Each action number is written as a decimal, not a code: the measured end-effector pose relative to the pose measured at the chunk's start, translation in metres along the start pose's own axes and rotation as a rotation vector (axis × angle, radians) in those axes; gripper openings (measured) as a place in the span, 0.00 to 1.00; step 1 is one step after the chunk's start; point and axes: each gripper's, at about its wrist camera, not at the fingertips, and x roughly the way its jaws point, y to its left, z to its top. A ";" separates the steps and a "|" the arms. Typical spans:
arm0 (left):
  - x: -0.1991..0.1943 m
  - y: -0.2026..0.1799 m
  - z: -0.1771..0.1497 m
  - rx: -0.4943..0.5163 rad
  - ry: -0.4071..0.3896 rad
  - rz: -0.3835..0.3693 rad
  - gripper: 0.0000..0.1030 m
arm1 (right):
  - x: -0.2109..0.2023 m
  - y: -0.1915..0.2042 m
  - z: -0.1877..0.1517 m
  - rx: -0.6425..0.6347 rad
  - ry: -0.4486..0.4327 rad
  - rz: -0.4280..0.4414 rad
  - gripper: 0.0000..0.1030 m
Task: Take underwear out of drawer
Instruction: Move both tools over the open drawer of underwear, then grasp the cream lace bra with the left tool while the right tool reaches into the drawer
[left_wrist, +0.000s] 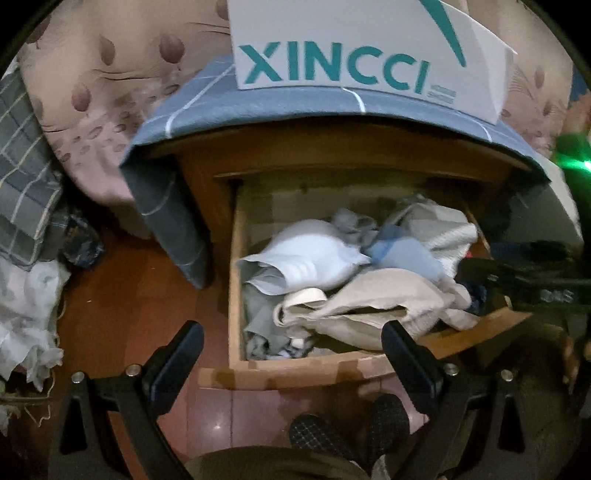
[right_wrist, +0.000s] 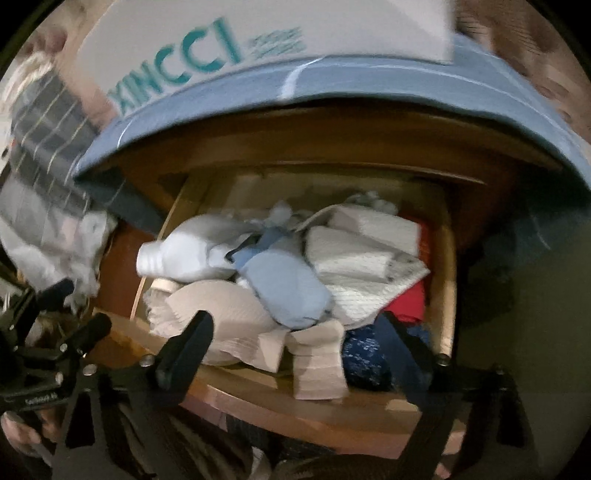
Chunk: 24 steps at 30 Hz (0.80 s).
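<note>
The wooden drawer (left_wrist: 288, 365) stands pulled open, full of folded underwear and other cloth. A beige piece (left_wrist: 376, 306) lies at the front, a white piece (left_wrist: 314, 254) behind it, a light blue piece (left_wrist: 402, 254) to the right. In the right wrist view the beige piece (right_wrist: 221, 310), the light blue piece (right_wrist: 288, 291) and the white piece (right_wrist: 184, 254) show closer. My left gripper (left_wrist: 291, 343) is open and empty, in front of the drawer's front edge. My right gripper (right_wrist: 295, 336) is open and empty, over the drawer's front edge (right_wrist: 295, 406), near the beige piece.
A white XINCCI box (left_wrist: 351, 48) sits on a blue checked cloth (left_wrist: 207, 99) covering the cabinet top. Bedding (left_wrist: 92, 92) and loose clothes (left_wrist: 26, 302) lie on the left over the wooden floor (left_wrist: 129, 295). A red cloth (right_wrist: 406, 299) lies at the drawer's right side.
</note>
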 end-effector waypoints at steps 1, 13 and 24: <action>0.000 0.000 0.000 -0.002 -0.002 -0.011 0.96 | 0.005 0.003 0.003 -0.013 0.017 0.001 0.73; 0.007 0.029 -0.004 -0.161 0.034 -0.128 0.96 | 0.065 0.018 0.034 -0.080 0.172 -0.045 0.57; 0.012 0.031 -0.005 -0.177 0.059 -0.172 0.96 | 0.087 0.027 0.039 -0.170 0.183 -0.123 0.56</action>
